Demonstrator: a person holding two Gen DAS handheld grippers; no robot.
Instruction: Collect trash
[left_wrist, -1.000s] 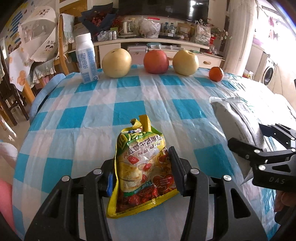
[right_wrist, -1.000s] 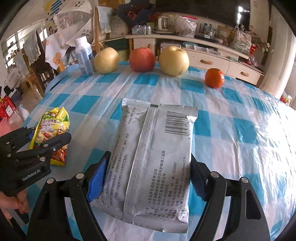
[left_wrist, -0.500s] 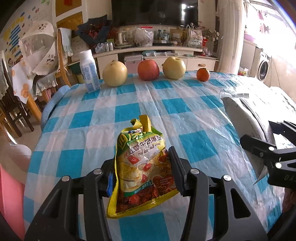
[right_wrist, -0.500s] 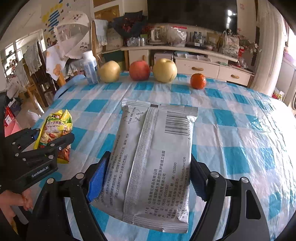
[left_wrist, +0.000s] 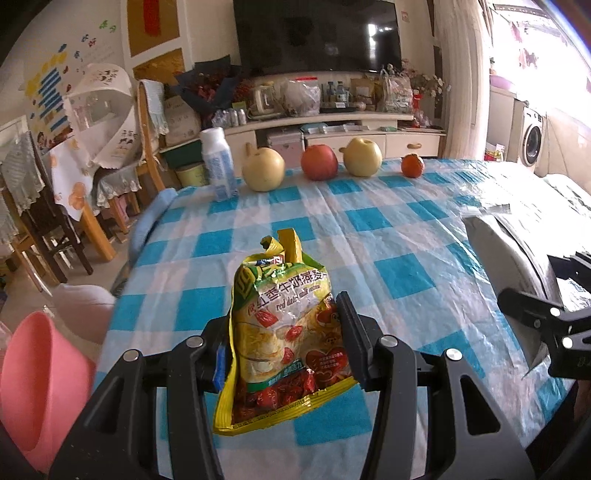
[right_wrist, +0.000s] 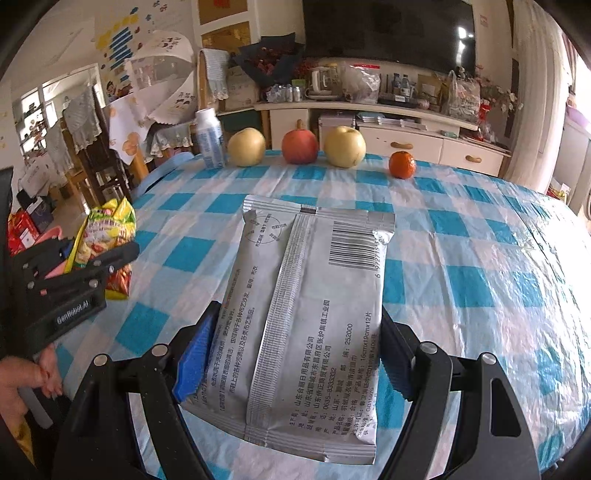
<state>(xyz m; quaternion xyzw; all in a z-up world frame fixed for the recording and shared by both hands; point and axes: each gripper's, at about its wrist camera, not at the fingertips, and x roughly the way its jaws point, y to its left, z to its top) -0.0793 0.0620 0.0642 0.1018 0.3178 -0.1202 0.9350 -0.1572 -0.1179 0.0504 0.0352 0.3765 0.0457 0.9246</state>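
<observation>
My left gripper (left_wrist: 286, 343) is shut on a yellow snack bag (left_wrist: 284, 325) and holds it above the near left part of the blue-checked table (left_wrist: 369, 206). My right gripper (right_wrist: 295, 354) is shut on a flat silver pouch (right_wrist: 303, 314) with a barcode, held above the table's near side. The silver pouch shows at the right edge of the left wrist view (left_wrist: 506, 254). The yellow bag and left gripper show at the left of the right wrist view (right_wrist: 107, 236).
A white bottle (left_wrist: 218, 162), two yellow pears (left_wrist: 263, 170), a red apple (left_wrist: 319, 162) and a small orange (left_wrist: 412, 165) stand along the table's far edge. A pink bin (left_wrist: 40, 387) stands on the floor at the near left. Chairs stand at the left.
Both grippers have pulled back and risen from the table with their bags. The fruit looks farther away, and the pink bin has come into the left wrist view.
</observation>
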